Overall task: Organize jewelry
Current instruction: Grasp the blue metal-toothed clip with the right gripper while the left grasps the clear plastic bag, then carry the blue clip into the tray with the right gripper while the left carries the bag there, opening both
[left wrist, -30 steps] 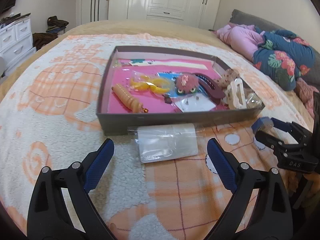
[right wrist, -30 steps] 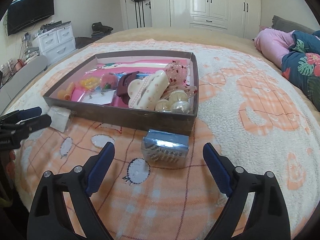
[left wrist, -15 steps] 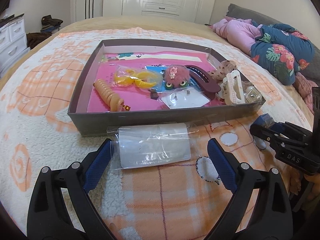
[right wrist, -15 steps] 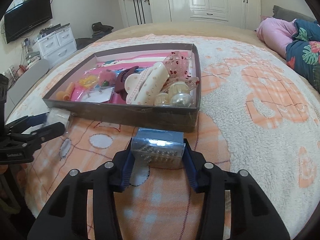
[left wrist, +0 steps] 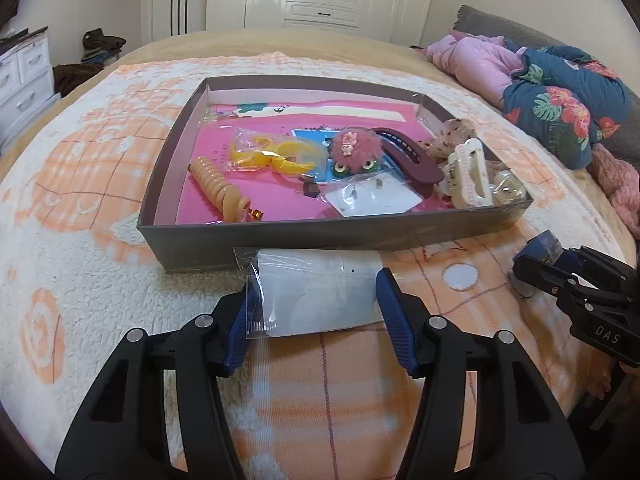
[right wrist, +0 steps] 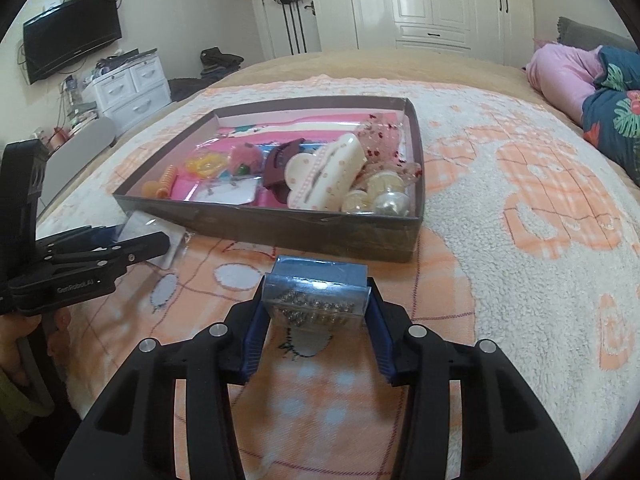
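Just outside the tray's (left wrist: 280, 236) near wall, at six o'clock of it on the bed's blanket (left wrist: 80, 288), I am pinching a light, slippery plastic sleeve (left wrist: 316, 292) by its side edges with my left tool (left wrist: 318, 320). My right tool (right wrist: 316, 320) is clamping a rigid clear jewelry box (right wrist: 318, 292) by its ends.

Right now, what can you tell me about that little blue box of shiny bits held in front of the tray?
The small clear box has a blue back and rows of silvery metallic pieces inside. It looks like hard plastic. The right tool grips its two sides. It sits just in front of the tray's near wall, above the orange blanket.
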The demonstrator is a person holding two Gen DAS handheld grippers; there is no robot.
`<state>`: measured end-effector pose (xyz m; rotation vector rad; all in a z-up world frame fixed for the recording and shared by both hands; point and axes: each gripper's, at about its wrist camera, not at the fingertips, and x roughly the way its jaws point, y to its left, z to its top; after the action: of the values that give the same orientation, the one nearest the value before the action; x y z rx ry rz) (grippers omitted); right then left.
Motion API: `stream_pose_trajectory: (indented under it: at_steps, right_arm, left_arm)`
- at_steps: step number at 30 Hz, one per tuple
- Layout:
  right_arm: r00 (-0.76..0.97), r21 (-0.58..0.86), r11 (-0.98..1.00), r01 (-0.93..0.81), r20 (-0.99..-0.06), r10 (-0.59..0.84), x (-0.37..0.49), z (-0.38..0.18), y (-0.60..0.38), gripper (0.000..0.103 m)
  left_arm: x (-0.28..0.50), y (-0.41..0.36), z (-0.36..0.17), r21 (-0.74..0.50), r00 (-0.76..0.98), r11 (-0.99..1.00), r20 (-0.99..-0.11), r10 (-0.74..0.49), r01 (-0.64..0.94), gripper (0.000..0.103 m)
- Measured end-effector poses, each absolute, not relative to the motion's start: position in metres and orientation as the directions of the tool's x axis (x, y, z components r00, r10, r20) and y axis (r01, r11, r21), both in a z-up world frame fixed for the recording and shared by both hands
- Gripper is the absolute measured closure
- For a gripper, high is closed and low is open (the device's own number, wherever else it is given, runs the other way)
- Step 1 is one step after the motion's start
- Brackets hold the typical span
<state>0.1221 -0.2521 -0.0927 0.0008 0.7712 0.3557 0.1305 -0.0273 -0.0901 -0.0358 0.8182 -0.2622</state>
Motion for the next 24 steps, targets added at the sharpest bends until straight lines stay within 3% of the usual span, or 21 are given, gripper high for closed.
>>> stream_pose_trajectory:
  at_steps: [8,9,10,24]
  right_arm:
    - [0.673,0.095,0.933,-0.349,-0.667,0.319,0.113,-0.084,-0.242,0.060]
    - [0.676,0.089,0.932,-0.352,-0.665,0.318,0.112,-0.082,-0.240,0.060]
    - [0.677,0.087,0.931,-0.354,-0.664,0.319,0.111,-0.081,-0.239,0.060]
    - [0.698,0.060,0.908,-0.416,-0.619,0.360,0.104,-0.053,-0.214,0.060]
  left_arm:
    - [0.113,-0.026,-0.077,-0.172,0.655,0.952,-0.693,-0.301,0.255,0.064]
    - [0.112,-0.024,-0.073,-0.180,0.658,0.950,-0.688,-0.307,0.255,0.067]
    - [0.111,-0.023,-0.072,-0.186,0.661,0.949,-0.683,-0.310,0.253,0.082]
    - [0.110,-0.007,-0.038,-0.216,0.729,0.945,-0.601,-0.327,0.245,0.084]
